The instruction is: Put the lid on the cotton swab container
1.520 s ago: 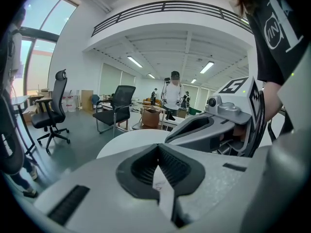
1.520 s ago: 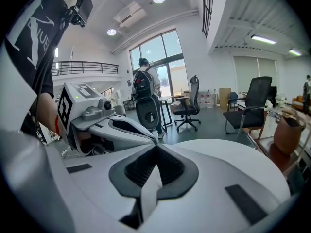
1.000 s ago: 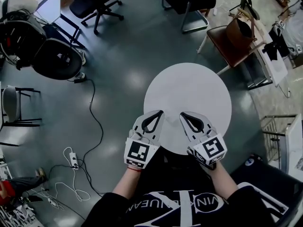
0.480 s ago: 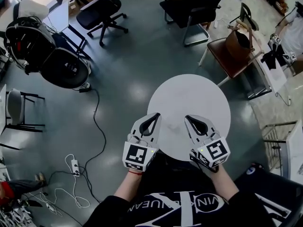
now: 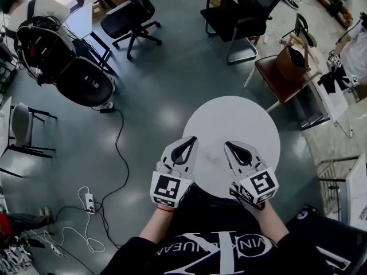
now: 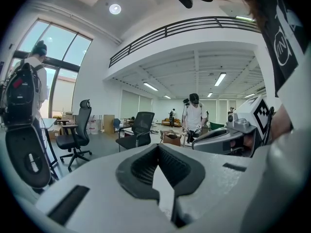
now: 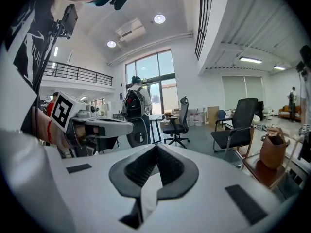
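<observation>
Both grippers hang side by side over the near edge of the round white counter [image 5: 235, 116], tips pointing to the far side. The left gripper [image 5: 191, 138] has its jaws closed tip to tip with nothing between them, and the right gripper [image 5: 227, 144] is the same: closed and empty. The counter top that shows is plain white. Where the cotton swab container and its lid are, no view lets me tell. A black cable [image 5: 117, 153] trails over the grey floor to the left, and a brown chair [image 5: 281, 67] stands at the far right.
</observation>
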